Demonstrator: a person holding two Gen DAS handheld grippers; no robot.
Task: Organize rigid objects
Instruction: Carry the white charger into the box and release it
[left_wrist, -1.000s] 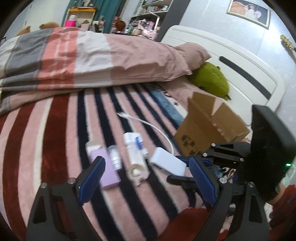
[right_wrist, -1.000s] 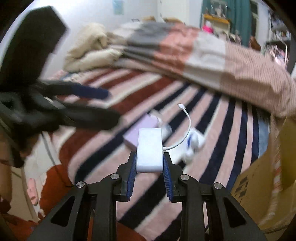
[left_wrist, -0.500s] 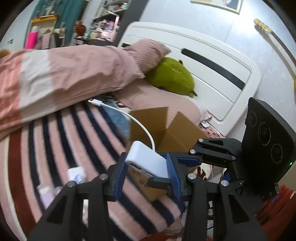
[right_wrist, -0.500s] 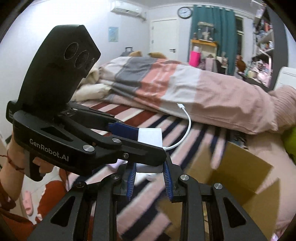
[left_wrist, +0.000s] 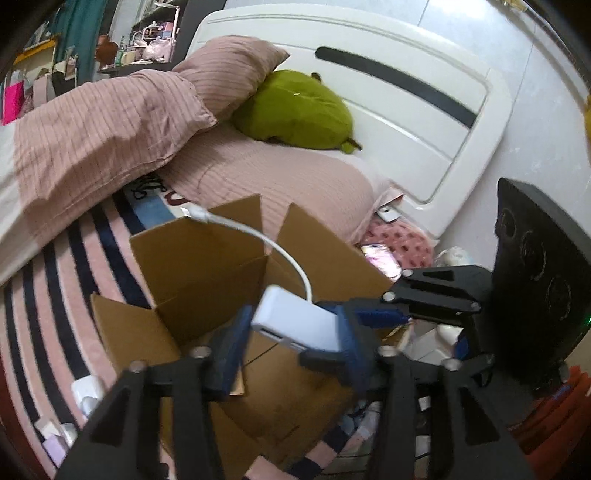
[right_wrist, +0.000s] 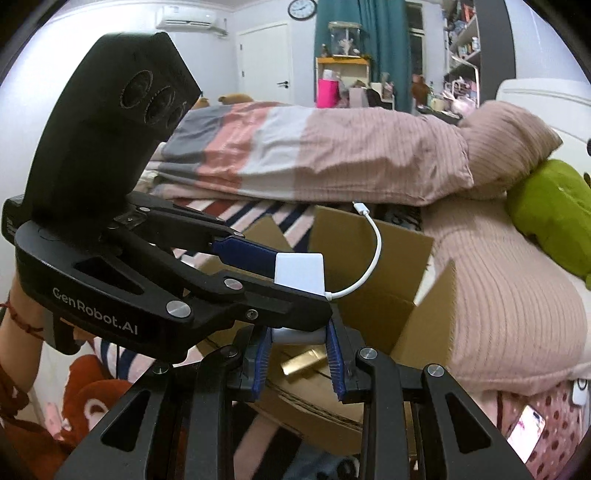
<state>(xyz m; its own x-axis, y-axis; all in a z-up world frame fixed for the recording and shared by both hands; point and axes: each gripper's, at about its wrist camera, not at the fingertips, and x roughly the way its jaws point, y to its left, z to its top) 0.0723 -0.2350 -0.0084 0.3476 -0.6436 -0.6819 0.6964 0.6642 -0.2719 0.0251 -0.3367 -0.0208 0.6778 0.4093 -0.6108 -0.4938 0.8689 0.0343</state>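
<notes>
A white adapter (left_wrist: 295, 320) with a short white cable (left_wrist: 266, 240) hangs over an open cardboard box (left_wrist: 207, 266). My left gripper (left_wrist: 291, 339) is closed on its sides. My right gripper (right_wrist: 299, 350) also grips the adapter (right_wrist: 300, 272) from the other end, just above the box (right_wrist: 373, 266). A gold object (right_wrist: 304, 363) lies inside the box. Several small white and purple items (left_wrist: 74, 413) lie on the striped blanket at the lower left of the left wrist view.
A pink pillow (left_wrist: 221, 74) and a green plush (left_wrist: 295, 110) lie by the white headboard (left_wrist: 424, 110). A folded duvet (right_wrist: 295, 155) lies across the bed. A phone (left_wrist: 380, 258) lies on a dotted pink cushion beside the bed.
The right gripper lifted the adapter off the blanket and carried it over the box. The left gripper closed on the adapter too, and both now hold it lower, above the box opening.
</notes>
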